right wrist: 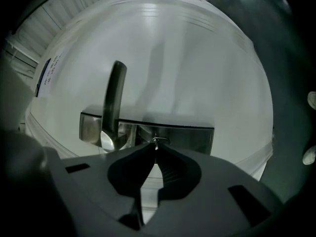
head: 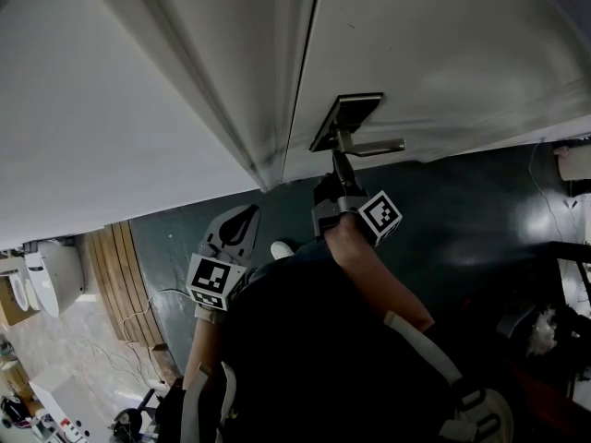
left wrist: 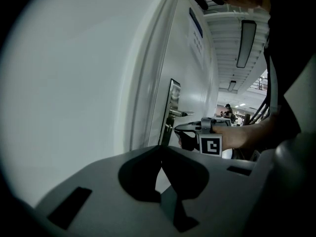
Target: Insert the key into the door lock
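Found right tool (right wrist: pixel 154 148) pinched shut on key (right wrist: pixel 156 141), with only a short metal sliver showing past the tips. Located key at plate (right wrist: pixel 190 136), at 3 o'clock of handle (right wrist: pixel 113 95) in the right gripper view. Could not tell whether the tip had entered the keyhole or merely touched the plate face. Saw no keyhole in any view.

Noted left tool (left wrist: pixel 161 147) with jaws together and nothing between them. Placed it, in the head view, at 8 o'clock of right tool, well apart from the lock and off door (head: pixel 443 53). Judged it idle for this step.

Judged key small, light and stiff: thin, smooth metal, not fragile, but apt to pivot or slide between the pads under side load. Judged the flat head the proper place to hold, broad faces against the pads, blade left free and in line with the keyhole. Judged the present grip to sit far forward, given how little metal showed, and likely to meet the plate before full depth. Recommended a straight push along the blade's line, without wobble. Rated the main risks as key twisting in the grip and the tip skating across the polished plate.
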Tool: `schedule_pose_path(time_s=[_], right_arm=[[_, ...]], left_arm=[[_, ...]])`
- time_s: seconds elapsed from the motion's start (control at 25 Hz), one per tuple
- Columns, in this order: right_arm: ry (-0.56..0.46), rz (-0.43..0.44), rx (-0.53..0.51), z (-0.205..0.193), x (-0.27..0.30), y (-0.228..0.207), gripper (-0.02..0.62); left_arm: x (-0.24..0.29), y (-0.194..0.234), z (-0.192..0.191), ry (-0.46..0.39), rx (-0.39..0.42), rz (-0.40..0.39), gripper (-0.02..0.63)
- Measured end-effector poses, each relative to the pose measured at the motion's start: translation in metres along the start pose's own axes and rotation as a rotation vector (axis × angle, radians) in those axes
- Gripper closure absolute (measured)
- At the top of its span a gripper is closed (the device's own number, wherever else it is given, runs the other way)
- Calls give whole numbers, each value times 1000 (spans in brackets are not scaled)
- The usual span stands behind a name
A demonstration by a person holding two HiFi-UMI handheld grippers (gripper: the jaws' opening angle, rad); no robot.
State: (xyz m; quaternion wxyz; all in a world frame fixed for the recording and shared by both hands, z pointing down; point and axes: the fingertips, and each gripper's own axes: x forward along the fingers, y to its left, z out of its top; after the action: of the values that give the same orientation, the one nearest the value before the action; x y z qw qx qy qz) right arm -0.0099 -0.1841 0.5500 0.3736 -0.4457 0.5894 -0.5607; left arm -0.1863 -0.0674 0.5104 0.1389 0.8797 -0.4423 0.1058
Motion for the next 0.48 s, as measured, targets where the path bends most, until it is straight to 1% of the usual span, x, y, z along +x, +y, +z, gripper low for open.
schedule_pose_path(time_s=[0.16, 0.48], right_arm=[[-7, -10, -8, -2, 0, 1, 563], [8, 27, -31, 0, 3, 2, 563]], left_arm=[[-1, 0, 2, 1, 0, 4, 598], [2, -7, 2, 5, 5, 9, 598]])
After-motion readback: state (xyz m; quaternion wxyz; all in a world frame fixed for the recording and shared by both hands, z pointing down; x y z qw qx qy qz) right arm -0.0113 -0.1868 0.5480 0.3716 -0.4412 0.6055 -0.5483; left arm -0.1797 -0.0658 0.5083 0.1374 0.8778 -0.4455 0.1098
